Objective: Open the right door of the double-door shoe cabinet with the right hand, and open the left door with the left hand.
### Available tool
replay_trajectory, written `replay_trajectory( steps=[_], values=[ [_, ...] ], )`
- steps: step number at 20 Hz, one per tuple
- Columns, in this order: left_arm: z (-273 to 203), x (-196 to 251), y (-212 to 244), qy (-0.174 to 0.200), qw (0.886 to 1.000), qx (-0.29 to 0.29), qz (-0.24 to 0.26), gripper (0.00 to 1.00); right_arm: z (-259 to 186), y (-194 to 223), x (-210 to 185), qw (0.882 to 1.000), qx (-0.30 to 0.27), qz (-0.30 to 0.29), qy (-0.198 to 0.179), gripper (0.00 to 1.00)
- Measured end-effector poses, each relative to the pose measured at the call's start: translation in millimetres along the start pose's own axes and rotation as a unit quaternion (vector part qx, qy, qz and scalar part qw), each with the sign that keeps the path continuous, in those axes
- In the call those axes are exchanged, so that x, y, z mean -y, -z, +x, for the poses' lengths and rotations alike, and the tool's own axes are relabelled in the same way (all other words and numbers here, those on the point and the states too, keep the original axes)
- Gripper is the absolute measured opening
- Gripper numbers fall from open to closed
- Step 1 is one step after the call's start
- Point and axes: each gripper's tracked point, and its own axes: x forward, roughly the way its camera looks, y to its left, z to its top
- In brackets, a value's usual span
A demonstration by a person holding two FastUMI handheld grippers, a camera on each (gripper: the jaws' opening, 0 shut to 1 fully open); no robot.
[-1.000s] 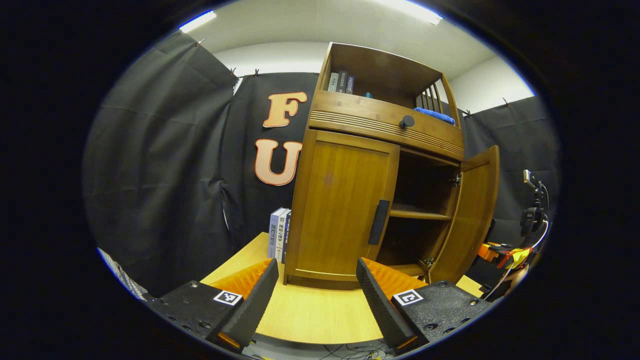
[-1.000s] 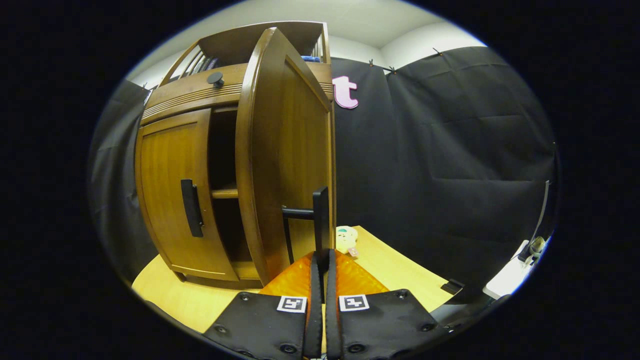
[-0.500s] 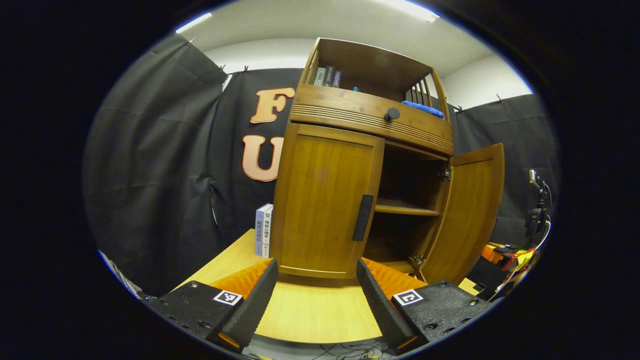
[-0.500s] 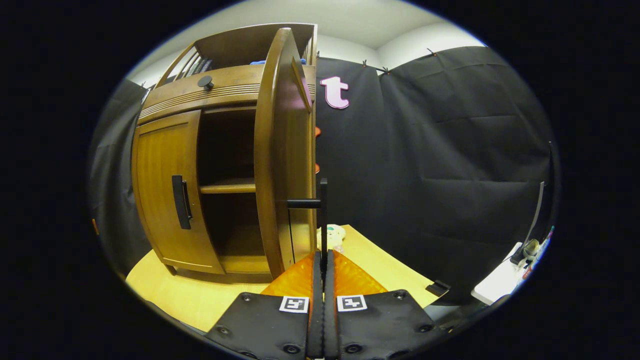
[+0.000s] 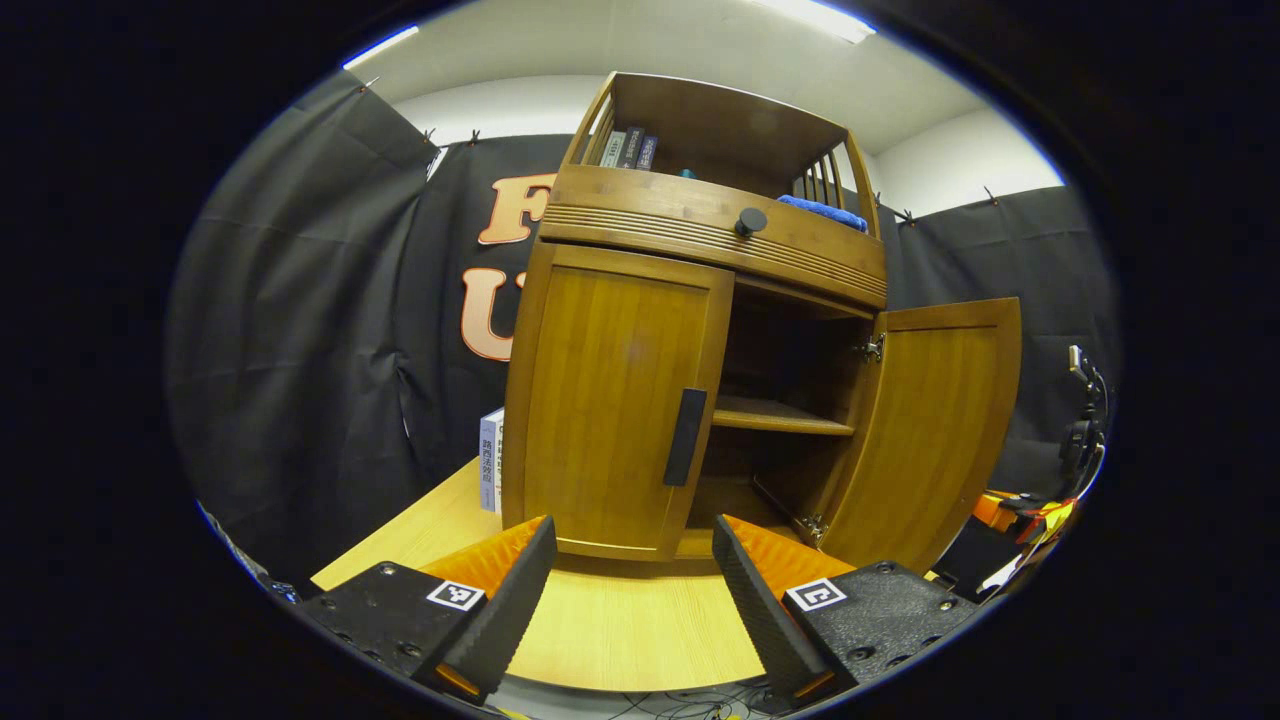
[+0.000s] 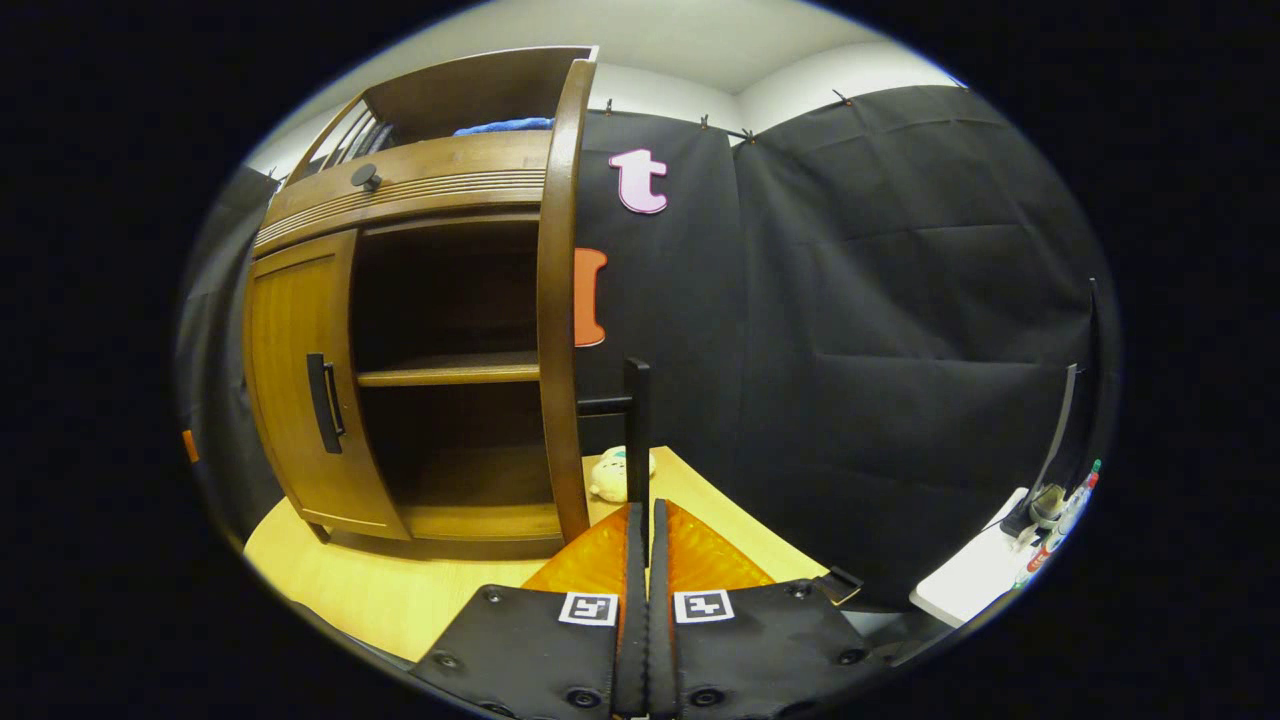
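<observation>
The shoe cabinet (image 5: 700,330) was recorded at the centre of the left gripper view, standing on a light wooden table (image 5: 620,630). Its right door (image 5: 925,430) was seen swung wide at the right of the frame; its left door (image 5: 610,400) was shut, its black handle (image 5: 686,437) untouched. The right door's handle (image 6: 636,440) was gripped between the closed fingers of the right gripper (image 6: 645,560) at the bottom centre of the right gripper view. The left gripper (image 5: 635,590) was held wide apart and empty, short of the left door. Books (image 5: 490,475) were noted beside the cabinet, at its left in the frame.
</observation>
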Motion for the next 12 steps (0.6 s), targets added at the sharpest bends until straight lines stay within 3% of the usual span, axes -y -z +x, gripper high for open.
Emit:
replay_trajectory(
  steps=[4, 12],
  values=[
    [10.3, 24.7, 1.6, 0.006, 1.0, -0.001, -0.003, 0.92, 3.0, -3.1, 28.1, 1.0, -0.003, 0.009, 0.005, 0.07],
    [47.1, 55.8, -9.1, 0.0, 1.0, 0.012, 0.011, 0.92, 11.0, -9.9, 48.7, 1.0, 0.004, 0.0, -0.013, 0.08]
  ],
)
